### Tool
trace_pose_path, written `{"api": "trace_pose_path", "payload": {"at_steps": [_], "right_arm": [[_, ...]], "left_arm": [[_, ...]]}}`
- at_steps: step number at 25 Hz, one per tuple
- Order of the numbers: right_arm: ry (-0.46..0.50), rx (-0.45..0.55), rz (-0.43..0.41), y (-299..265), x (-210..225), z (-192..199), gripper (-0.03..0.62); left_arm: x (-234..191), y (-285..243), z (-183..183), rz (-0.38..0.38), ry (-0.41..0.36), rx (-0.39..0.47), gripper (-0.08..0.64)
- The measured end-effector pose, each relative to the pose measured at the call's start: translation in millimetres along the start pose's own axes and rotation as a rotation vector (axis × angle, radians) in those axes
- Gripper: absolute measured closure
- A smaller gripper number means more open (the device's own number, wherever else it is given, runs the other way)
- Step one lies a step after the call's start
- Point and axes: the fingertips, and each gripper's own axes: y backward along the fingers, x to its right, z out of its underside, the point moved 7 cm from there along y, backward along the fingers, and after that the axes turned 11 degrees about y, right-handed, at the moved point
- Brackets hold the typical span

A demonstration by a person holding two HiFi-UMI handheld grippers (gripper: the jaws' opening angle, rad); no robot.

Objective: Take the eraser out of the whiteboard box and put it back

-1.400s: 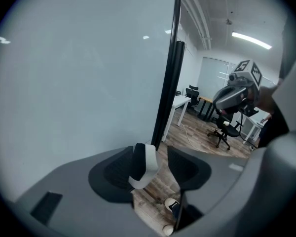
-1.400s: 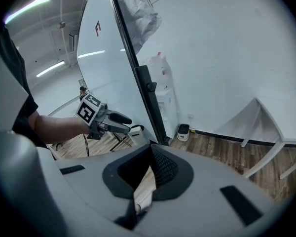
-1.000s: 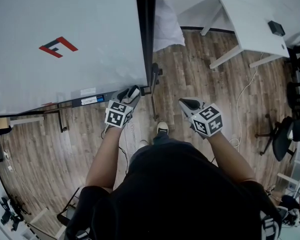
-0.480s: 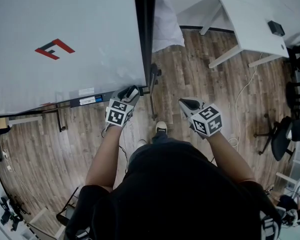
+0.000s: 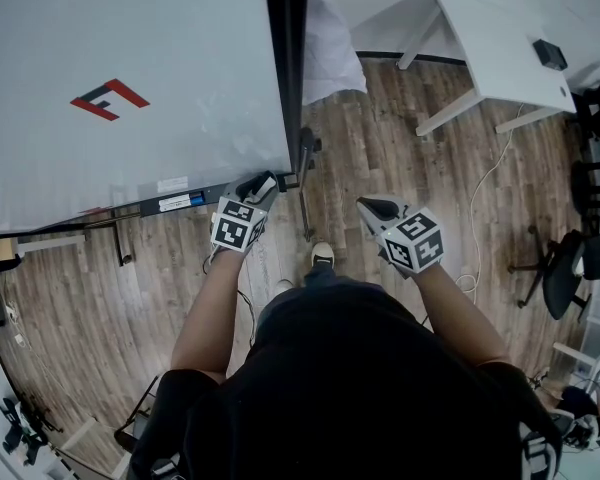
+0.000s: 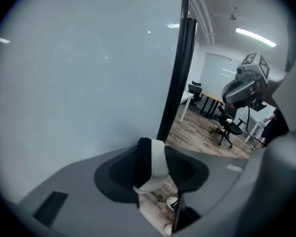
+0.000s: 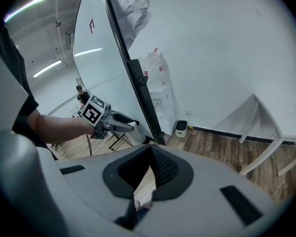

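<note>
The person stands in front of a big whiteboard (image 5: 130,88) with a red mark (image 5: 110,96) on it. A long dark box (image 5: 180,201) runs along the bottom edge of the board. The left gripper (image 5: 260,187) is at the right end of this box, close to the board's black side edge. Its two fingers have just been closing, and the eraser (image 6: 157,163) is between them. The eraser is white on one side and black on the other. It stands up in the gap, with one dark finger pad on each side of it, so the fingers hold it. Its top end sticks up a little past the pads. It is at the right end of the box, but I cannot tell if it touches the box. The right gripper (image 5: 378,208) is well apart from the eraser, off to the right over the wood floor (image 5: 380,158). Its finger tips are together and nothing is between them. It points down and toward the board, like the left one. A white table (image 5: 500,48) stands farther back on the right, and a dark chair (image 5: 565,268) is near the right edge.
</note>
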Motion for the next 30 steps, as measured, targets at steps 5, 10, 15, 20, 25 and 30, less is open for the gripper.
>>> {"api": "trace_pose_path", "payload": {"at_steps": [5, 10, 15, 20, 25, 30], "right_arm": [[-0.005, 0.003, 0.005, 4.1, -2.3, 2.3, 0.595], [-0.002, 0.006, 0.009, 6.2, -3.4, 1.5, 0.595], [0.006, 0.015, 0.008, 6.6, -6.2, -3.1, 0.595], [0.016, 0.025, 0.001, 6.2, -12.7, -8.0, 0.595], [0.027, 0.037, -0.01, 7.5, -22.5, -11.3, 0.595], [0.038, 0.041, -0.014, 9.8, -31.1, -11.1, 0.595]], "left_arm": [[1.5, 0.4, -0.7, 0.002, -0.008, -0.009, 0.388], [2.7, 3.0, -3.8, 0.002, -0.02, -0.004, 0.396], [4.9, 9.9, -10.4, 0.009, -0.023, 0.014, 0.399], [7.2, 24.0, -16.1, 0.021, -0.008, 0.057, 0.4], [8.5, 44.4, -21.0, 0.04, 0.02, 0.108, 0.402], [9.5, 63.7, -26.7, 0.045, 0.027, 0.159, 0.402]]}}
